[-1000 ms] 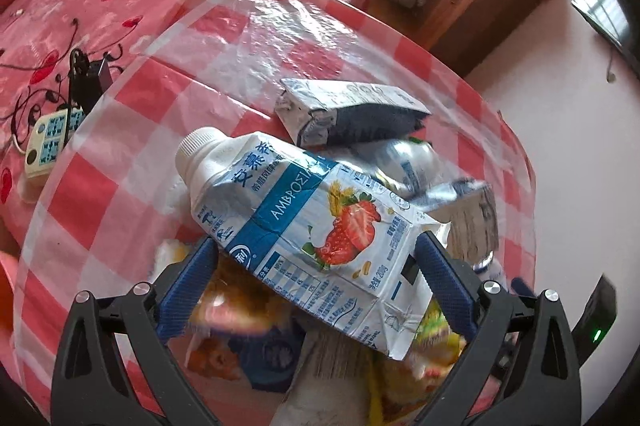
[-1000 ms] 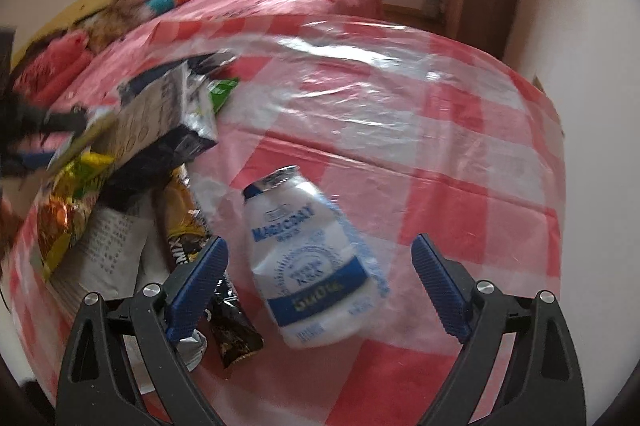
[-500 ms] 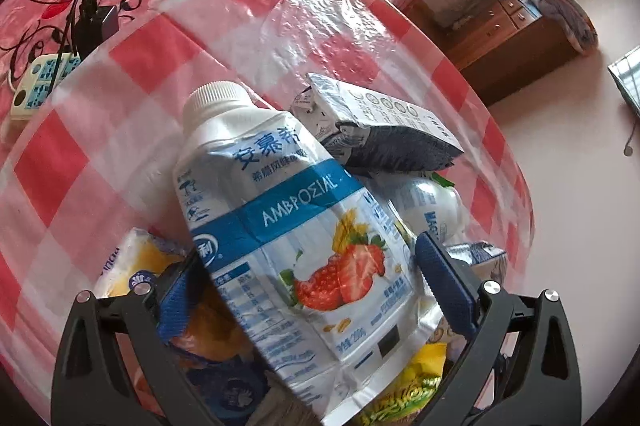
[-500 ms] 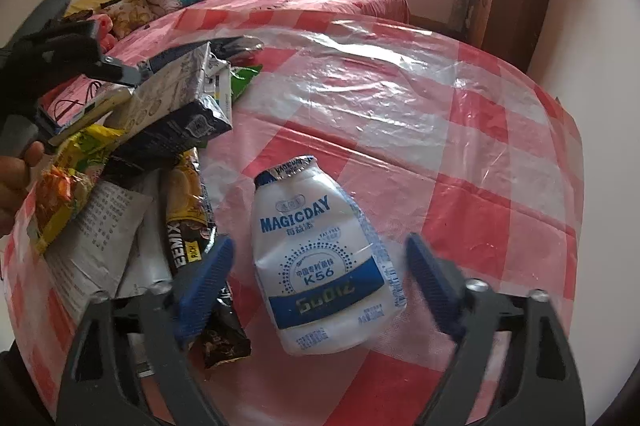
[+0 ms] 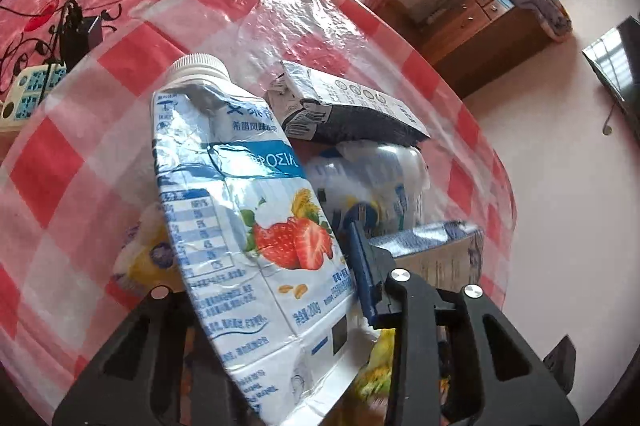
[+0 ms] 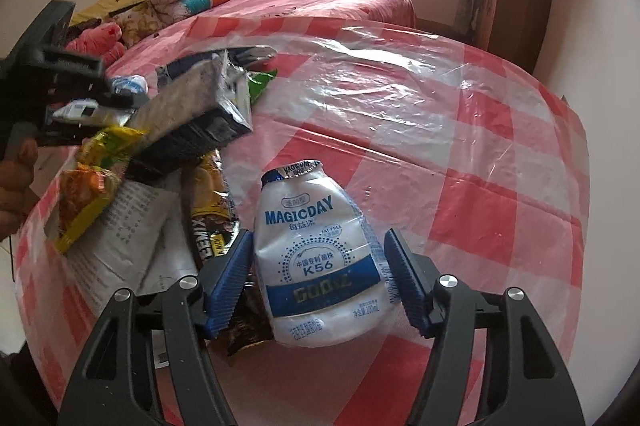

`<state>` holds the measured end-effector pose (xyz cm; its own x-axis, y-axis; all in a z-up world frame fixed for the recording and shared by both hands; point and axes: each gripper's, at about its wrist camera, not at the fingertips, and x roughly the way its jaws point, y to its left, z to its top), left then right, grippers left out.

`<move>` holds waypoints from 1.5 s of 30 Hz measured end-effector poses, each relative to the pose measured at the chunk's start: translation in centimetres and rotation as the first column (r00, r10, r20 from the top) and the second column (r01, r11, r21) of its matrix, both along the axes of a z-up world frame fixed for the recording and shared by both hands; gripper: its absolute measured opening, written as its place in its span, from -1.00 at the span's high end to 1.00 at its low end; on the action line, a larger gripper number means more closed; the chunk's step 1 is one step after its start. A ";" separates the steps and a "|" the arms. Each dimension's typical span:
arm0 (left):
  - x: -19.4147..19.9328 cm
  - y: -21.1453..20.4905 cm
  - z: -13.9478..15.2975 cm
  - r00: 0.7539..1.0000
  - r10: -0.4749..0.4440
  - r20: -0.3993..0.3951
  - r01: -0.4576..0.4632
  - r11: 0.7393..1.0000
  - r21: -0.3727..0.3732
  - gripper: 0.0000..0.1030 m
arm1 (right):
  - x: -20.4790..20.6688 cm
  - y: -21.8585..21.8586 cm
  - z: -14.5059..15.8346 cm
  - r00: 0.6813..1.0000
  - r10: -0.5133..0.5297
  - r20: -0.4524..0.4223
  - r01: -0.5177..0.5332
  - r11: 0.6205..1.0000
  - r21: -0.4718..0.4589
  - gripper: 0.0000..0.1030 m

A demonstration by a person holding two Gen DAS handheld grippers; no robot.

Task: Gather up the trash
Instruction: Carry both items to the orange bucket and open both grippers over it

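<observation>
Your left gripper (image 5: pixel 264 266) has just squeezed its jaws in, and now it pinches the strawberry yogurt carton (image 5: pixel 240 210). The blue pad (image 5: pixel 362 270) on one side presses the carton's edge; the other pad is hidden behind the carton. The carton is crumpled and its white cap (image 5: pixel 198 64) points up and away from you, above the pile of trash on the round table (image 5: pixel 72 154) with the red and white checked cloth. Just past the carton lies a dark flattened box (image 5: pixel 344 110).

Your right gripper (image 6: pixel 320 278) has been closing too. The little white Magicday bottle (image 6: pixel 316 266) lies flat on the table between its two blue pads. You cannot tell if the pads touch the bottle's sides yet. Beside the bottle, on the left, sit snack wrappers (image 6: pixel 212 210) and a printed paper (image 6: pixel 124 238).
</observation>
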<state>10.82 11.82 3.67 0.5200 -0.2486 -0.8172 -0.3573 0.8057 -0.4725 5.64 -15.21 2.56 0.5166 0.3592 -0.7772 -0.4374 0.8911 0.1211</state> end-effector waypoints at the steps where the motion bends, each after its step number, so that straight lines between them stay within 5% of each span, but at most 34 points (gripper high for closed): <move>1: -0.4 0.1 0.1 1.000 -0.011 0.009 0.011 1.000 0.004 0.41 | -0.2 0.0 0.3 1.000 -0.002 0.004 0.002 1.000 0.007 -0.31; 8: -3.5 0.5 0.7 0.995 -0.077 0.064 0.077 0.997 0.001 0.49 | -1.8 0.2 2.2 0.999 -0.028 0.046 0.027 0.999 0.023 -0.30; 25: -13.6 1.2 3.1 0.955 -0.236 0.181 0.208 0.964 0.165 0.54 | -8.2 3.1 4.5 1.000 -0.021 0.005 0.019 0.980 0.197 -0.30; 37: -21.7 7.4 3.2 0.966 -0.165 0.197 0.125 0.972 0.199 0.54 | -12.0 11.6 4.9 0.982 0.178 -0.066 -0.147 0.934 0.327 -0.30; 45: -27.3 15.1 1.8 0.985 0.000 0.172 -0.036 0.977 0.211 0.54 | -14.4 21.4 5.4 0.923 0.376 -0.085 -0.332 0.886 0.323 -0.30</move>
